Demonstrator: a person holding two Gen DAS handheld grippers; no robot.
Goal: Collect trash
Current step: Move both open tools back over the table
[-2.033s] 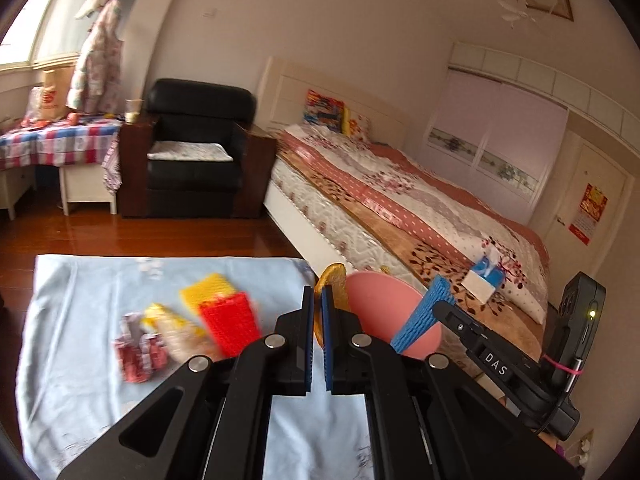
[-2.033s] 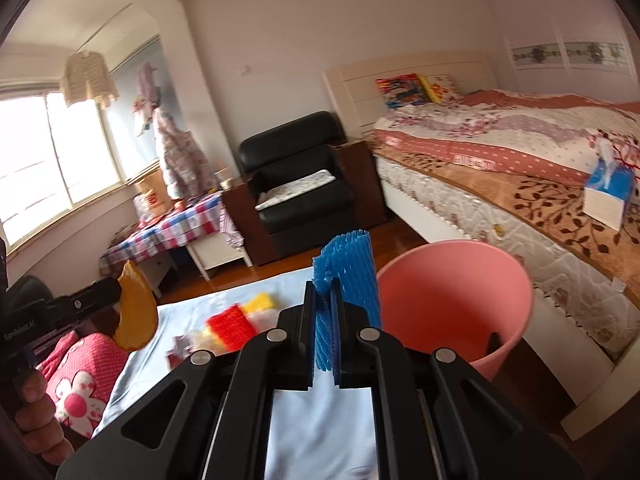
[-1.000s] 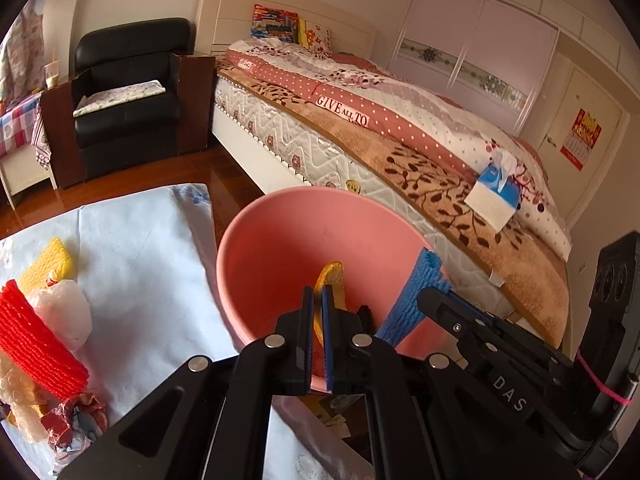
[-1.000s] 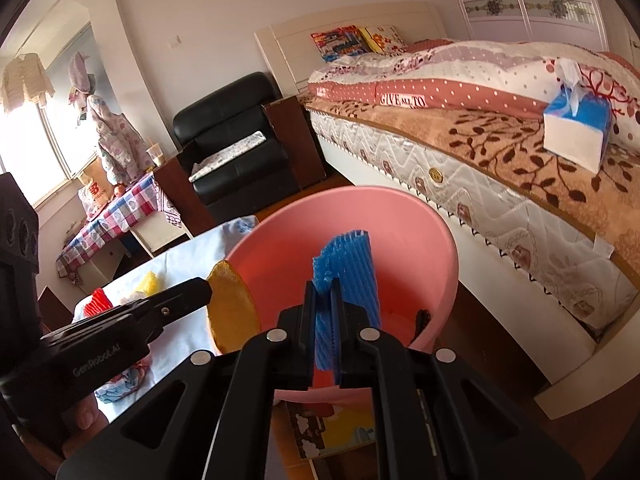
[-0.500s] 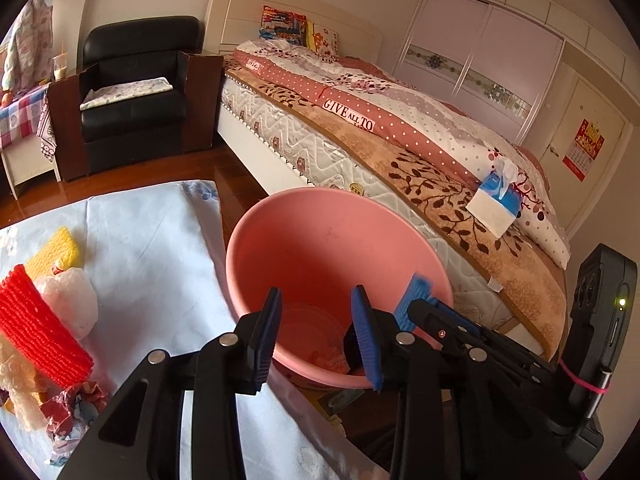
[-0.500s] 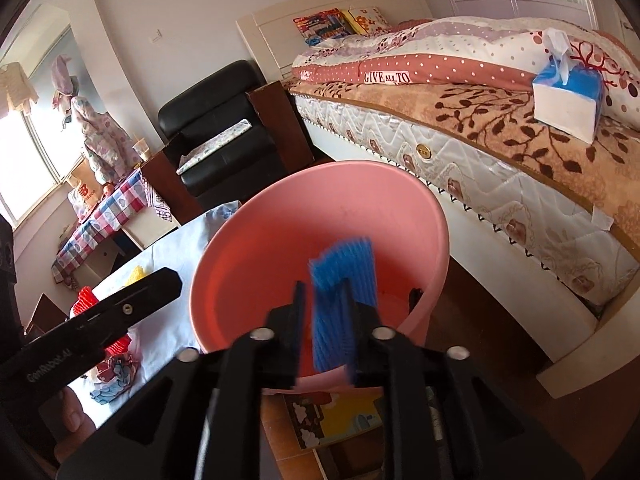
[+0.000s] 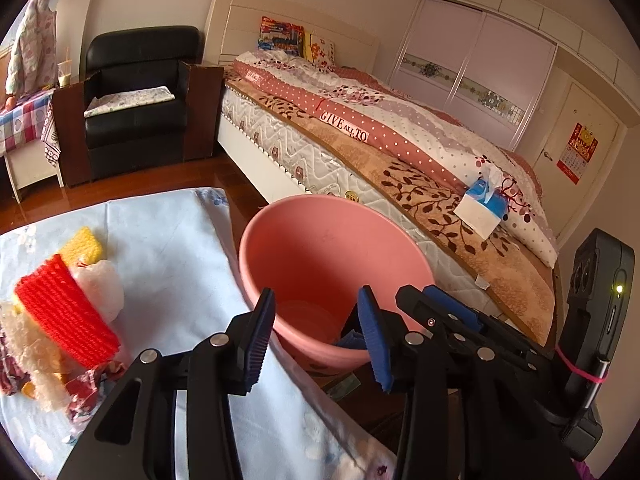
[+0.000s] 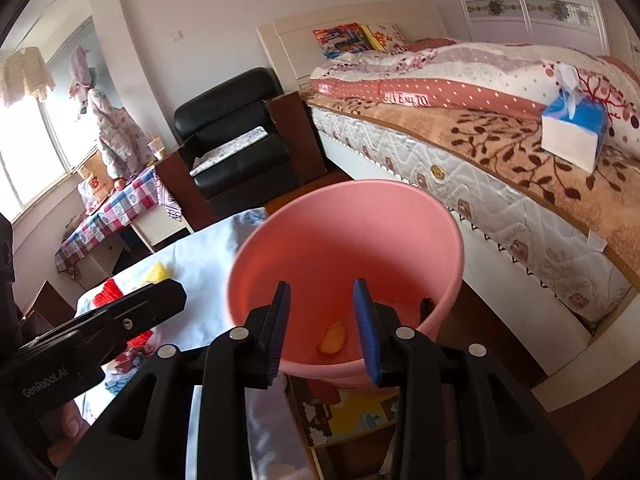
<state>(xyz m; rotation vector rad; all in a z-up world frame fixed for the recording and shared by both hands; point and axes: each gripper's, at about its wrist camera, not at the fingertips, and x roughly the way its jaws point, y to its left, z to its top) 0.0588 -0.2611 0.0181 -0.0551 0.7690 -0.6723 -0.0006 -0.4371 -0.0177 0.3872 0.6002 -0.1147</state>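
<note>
the bed (image 7: 400, 152) fills the far right of the room, and the pale blue cloth (image 7: 172, 264) covers the near left. the pink bucket (image 7: 304, 236) stands between them, just beyond both grippers. inside it, the right wrist view shows 1 yellow scrap (image 8: 333, 337) on the bottom, and the left wrist view shows a bit of blue (image 7: 349, 339) low against the near wall.

the remaining trash pile (image 7: 60, 320) lies on the cloth to the left of the bucket, its red ribbed piece (image 7: 66, 316) running near-right to far-left. by my reading the left gripper (image 7: 316, 338) is the nearer of the 2 to it, and the next reach goes leftward. the left gripper's jaws are opening, nothing between them; the right gripper (image 8: 322, 330) is likewise opening and empty over the bucket.
</note>
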